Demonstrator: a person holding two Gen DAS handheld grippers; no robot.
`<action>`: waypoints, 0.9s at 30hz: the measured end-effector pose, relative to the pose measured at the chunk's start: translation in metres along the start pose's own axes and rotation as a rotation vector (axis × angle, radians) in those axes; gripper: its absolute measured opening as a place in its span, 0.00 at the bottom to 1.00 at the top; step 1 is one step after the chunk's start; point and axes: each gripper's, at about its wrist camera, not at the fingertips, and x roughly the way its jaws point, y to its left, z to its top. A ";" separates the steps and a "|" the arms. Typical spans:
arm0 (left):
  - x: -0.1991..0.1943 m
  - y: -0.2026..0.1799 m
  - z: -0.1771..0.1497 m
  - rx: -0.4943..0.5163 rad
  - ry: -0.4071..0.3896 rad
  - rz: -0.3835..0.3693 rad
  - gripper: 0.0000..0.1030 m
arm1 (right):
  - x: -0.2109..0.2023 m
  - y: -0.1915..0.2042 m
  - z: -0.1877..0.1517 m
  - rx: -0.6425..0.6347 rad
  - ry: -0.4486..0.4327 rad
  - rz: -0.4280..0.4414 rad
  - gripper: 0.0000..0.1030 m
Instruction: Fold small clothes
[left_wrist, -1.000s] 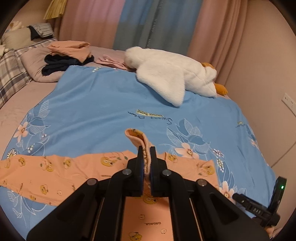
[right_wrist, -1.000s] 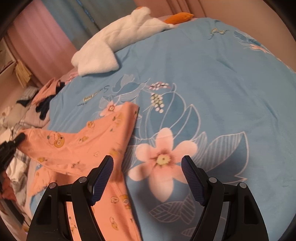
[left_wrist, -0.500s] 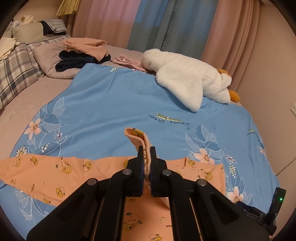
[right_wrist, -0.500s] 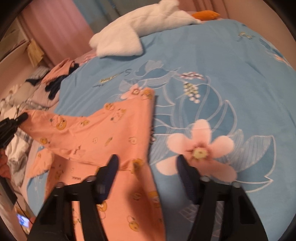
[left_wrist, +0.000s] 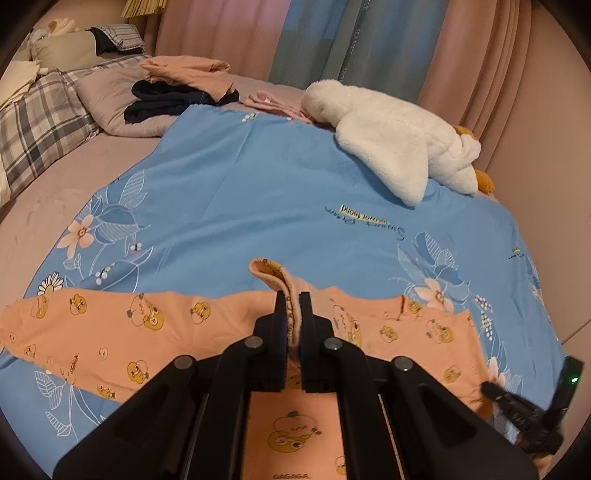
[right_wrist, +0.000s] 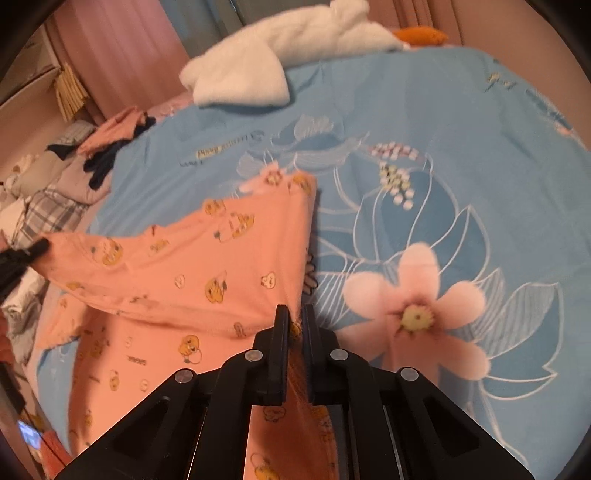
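A fold of the orange top (left_wrist: 155, 325) is pinched by the left gripper (left_wrist: 292, 314), and its hem is pinched by the right gripper (right_wrist: 294, 325); the top is spread on the blue sheet (left_wrist: 240, 192), towards its near edge

Warm, dim indoor light fills the room, casting only soft shadows under the orange garment (right_wrist: 207, 266). The left wrist view is sharp, while the right wrist view smears with motion blur ahead of the fingers. Both bend strongly toward dark circular edges.

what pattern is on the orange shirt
Small yellow cartoon characters on peach-orange shirt; clearest in the left wrist view.
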 end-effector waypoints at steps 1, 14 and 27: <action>0.003 0.003 -0.003 0.003 0.018 0.009 0.04 | 0.000 0.000 -0.001 0.001 -0.001 -0.001 0.07; 0.041 0.042 -0.042 -0.037 0.176 0.040 0.05 | 0.025 -0.002 -0.006 0.011 0.079 -0.045 0.07; 0.045 0.050 -0.055 -0.039 0.206 0.044 0.05 | 0.027 -0.003 -0.006 0.016 0.090 -0.046 0.07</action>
